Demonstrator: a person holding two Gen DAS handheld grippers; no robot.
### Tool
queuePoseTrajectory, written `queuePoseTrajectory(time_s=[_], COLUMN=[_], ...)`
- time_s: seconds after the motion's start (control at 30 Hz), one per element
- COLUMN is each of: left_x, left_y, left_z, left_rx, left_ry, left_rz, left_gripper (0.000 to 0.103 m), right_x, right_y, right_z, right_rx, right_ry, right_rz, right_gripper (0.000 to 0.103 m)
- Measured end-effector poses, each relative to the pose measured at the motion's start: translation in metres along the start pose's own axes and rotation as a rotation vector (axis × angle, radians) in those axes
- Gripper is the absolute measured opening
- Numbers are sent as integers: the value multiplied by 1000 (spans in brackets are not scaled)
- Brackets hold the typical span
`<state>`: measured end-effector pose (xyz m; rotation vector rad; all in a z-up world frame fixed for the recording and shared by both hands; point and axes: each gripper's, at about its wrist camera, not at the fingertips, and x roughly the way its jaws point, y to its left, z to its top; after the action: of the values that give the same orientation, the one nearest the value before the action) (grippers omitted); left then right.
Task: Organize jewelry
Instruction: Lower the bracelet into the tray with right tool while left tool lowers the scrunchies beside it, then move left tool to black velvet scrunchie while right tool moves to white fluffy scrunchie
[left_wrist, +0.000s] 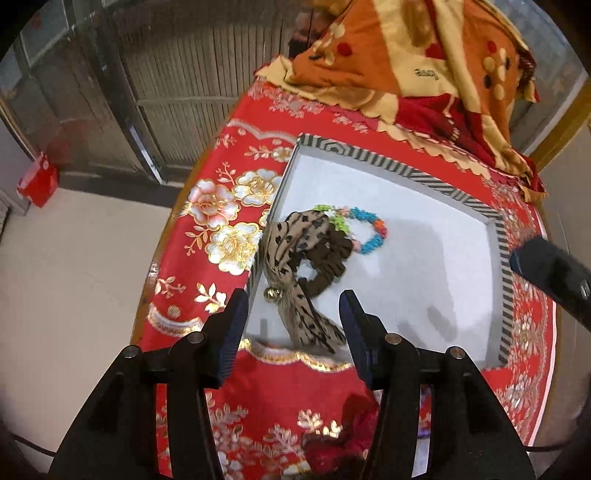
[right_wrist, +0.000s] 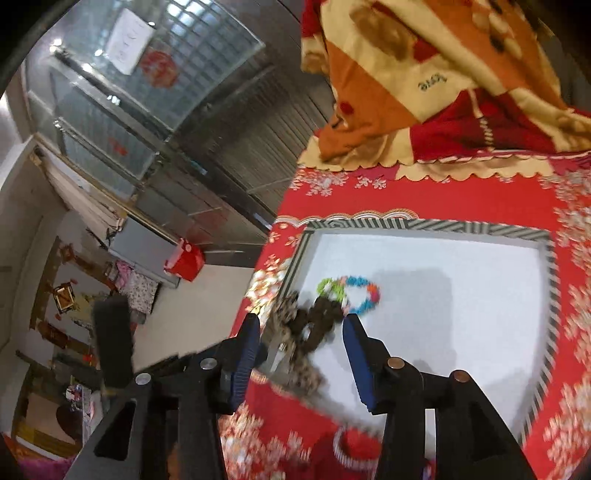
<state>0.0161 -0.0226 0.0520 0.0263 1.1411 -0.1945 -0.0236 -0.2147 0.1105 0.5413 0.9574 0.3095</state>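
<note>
Jewelry sits in a shallow white tray (left_wrist: 424, 258) with a black-and-white striped rim, placed on a table covered by a red floral cloth (left_wrist: 229, 206).

1. Tray contents. All three items are grouped against the tray's left wall, toward its near-left corner.
   - A leopard-print scarf scrunchie (left_wrist: 295, 258) has its loop near the left wall; its long tails run toward the near edge, and the tail ends overhang that edge onto the cloth. A small gold bell (left_wrist: 270, 293) hangs at the knot.
   - A dark brown scrunchie (left_wrist: 328, 258) lies flat, touching the right side of the leopard-print item.
   - A multicoloured bead bracelet (left_wrist: 369, 230) lies flat as a ring, just beyond the brown scrunchie and touching it; its green section lies nearest the left wall.

2. Left gripper (left_wrist: 293, 317). The fingers are spread apart and hold nothing. They hover above the near-left corner of the tray, with the scarf tails visible between them.

3. Right gripper (right_wrist: 301, 345). The fingers are likewise spread and empty. They frame the two scrunchies from the near side. This view is motion-blurred.

4. Other items.
   - A folded orange, cream and red blanket (left_wrist: 424, 66) rests at the far edge of the table.
   - A red item (left_wrist: 343, 435) lies on the cloth near the near edge; blur prevents identification.
</note>
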Motion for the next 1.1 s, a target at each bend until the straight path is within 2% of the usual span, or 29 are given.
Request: queuePoseTrajectory(time_s=[0.2,0.43,0.57,0.77,1.1], left_x=[-30,-55,-63,-72,-83], left_y=[-14,-28,-32,-36,-42], left_z=[-29,-71,-93,-123,-149], left_rx=[27,46,46,44,35], left_ry=[-31,-40,-34,-27,-27], left_rz=[-3,-3,0,9,22], left_gripper=[51,51,51,51,51], right_x=[-49,-90,-99,-109,-112], right_y=[2,-2,-5,-13,-15], right_z=[-44,-98,-126,-153,-172], right_rx=[16,-25,-53,-38,-48], right_ry=[-43,-77,-64,-58,-36], right_rz=[-47,-213,-294,-313,-362], right_gripper=[45,45,45,45,45])
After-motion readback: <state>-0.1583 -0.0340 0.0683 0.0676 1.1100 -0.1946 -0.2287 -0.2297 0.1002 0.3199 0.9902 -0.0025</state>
